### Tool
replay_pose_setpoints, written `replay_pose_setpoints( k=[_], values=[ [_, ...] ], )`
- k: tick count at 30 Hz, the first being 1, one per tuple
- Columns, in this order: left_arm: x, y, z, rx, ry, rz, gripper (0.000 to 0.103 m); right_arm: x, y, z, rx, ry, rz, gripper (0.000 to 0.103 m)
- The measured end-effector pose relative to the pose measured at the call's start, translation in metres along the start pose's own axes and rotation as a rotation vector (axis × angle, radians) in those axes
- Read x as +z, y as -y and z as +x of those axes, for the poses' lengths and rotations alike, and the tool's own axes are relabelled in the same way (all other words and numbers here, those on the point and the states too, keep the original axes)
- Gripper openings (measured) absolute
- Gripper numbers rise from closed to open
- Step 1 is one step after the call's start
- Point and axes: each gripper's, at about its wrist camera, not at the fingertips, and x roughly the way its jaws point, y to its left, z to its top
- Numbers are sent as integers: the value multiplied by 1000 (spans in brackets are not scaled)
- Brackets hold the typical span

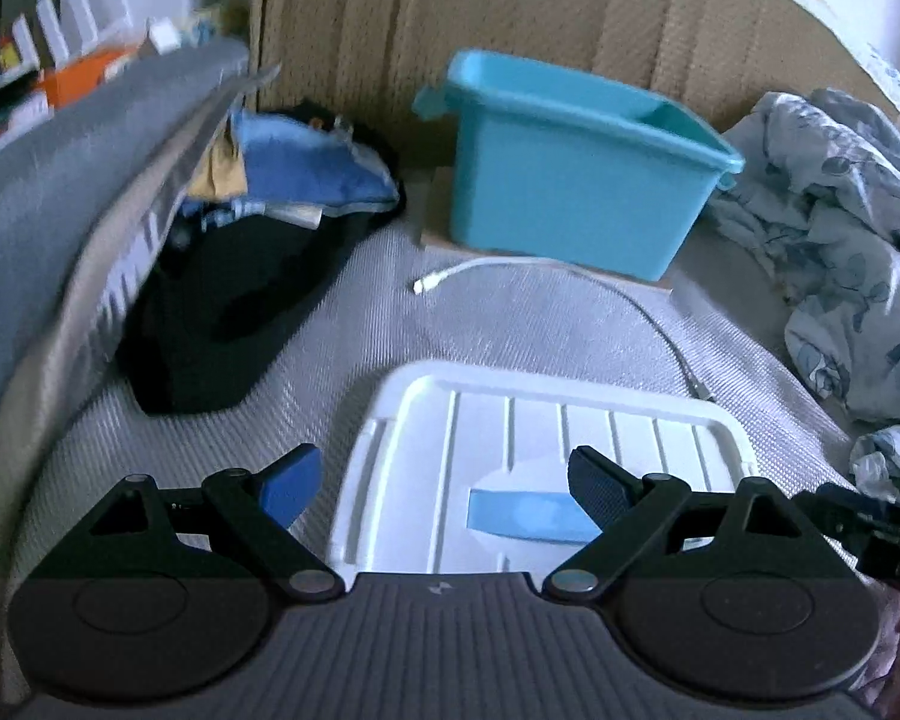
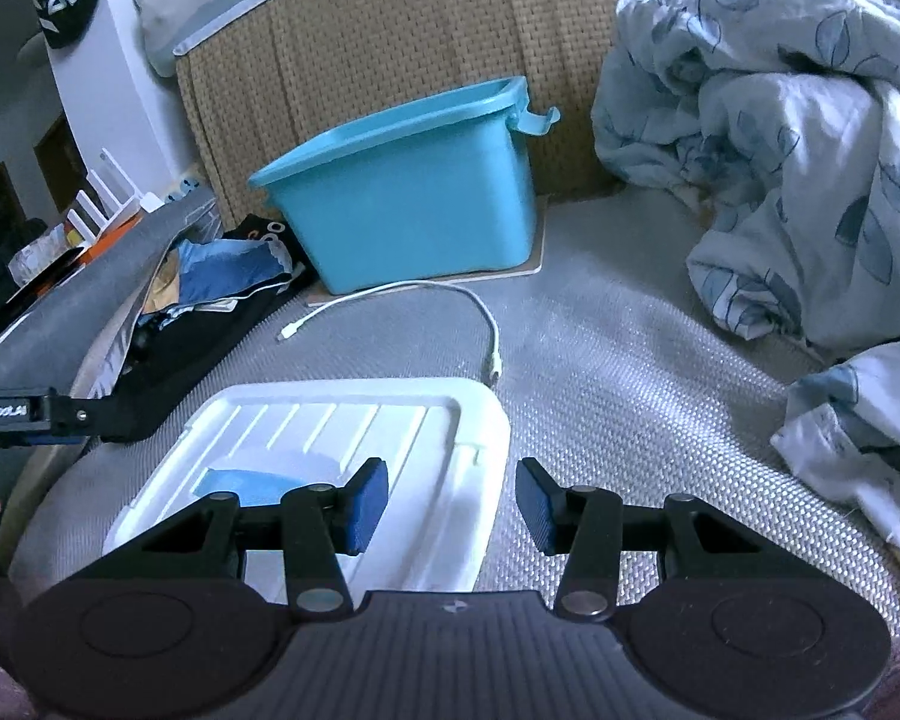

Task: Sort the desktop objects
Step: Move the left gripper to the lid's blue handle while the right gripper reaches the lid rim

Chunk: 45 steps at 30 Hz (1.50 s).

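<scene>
Left wrist view: my left gripper [image 1: 444, 489] hangs with its tongs spread wide, nothing between the blue pads, above the near end of a white ribbed lid [image 1: 540, 450]. A pale blue strip [image 1: 528, 513] lies on that lid, between the fingertips from this angle; I cannot tell whether either pad touches anything.

Right wrist view: my right gripper [image 2: 453, 507] also has its tongs spread and is gripping nothing. Its left pad sits over the right edge of the lid [image 2: 354, 438]; the other pad is over the bare grey woven mat [image 2: 630, 396].

Past the lid's far edge a white cable [image 2: 444, 306] curls on the mat, one plug near the lid's far right corner. Behind it a teal bin [image 2: 414, 204] stands on a thin board against the wicker backboard [image 2: 390, 30]. A dark bag [image 1: 234, 300] with blue cloth spilling out lies along the mat's left edge. A rumpled leaf-print blanket [image 2: 798, 180] heaps along the right edge.
</scene>
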Motion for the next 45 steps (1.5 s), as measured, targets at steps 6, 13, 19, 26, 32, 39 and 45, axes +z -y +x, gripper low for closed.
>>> replay_pose_setpoints(
  k=[6,13,19,26,32,39,45],
  values=[
    [0,-5,23,-14,-70,-36,92,-11,8,5,28,0,-13,51],
    [-5,6,33,75,-85,19,92,-17,13,11,50,-9,12,52],
    [-3,6,38,79,-112,22,92,-20,18,14,73,-15,30,54],
    [-5,4,46,51,-158,9,92,-21,14,17,111,-30,27,57],
    [-7,4,50,45,-173,8,92,-24,17,18,121,-36,43,57],
    [-8,4,51,45,-179,8,92,-25,18,19,135,-36,50,61],
    [-9,7,52,47,-185,29,93,-26,20,18,152,-31,60,64]
  ],
)
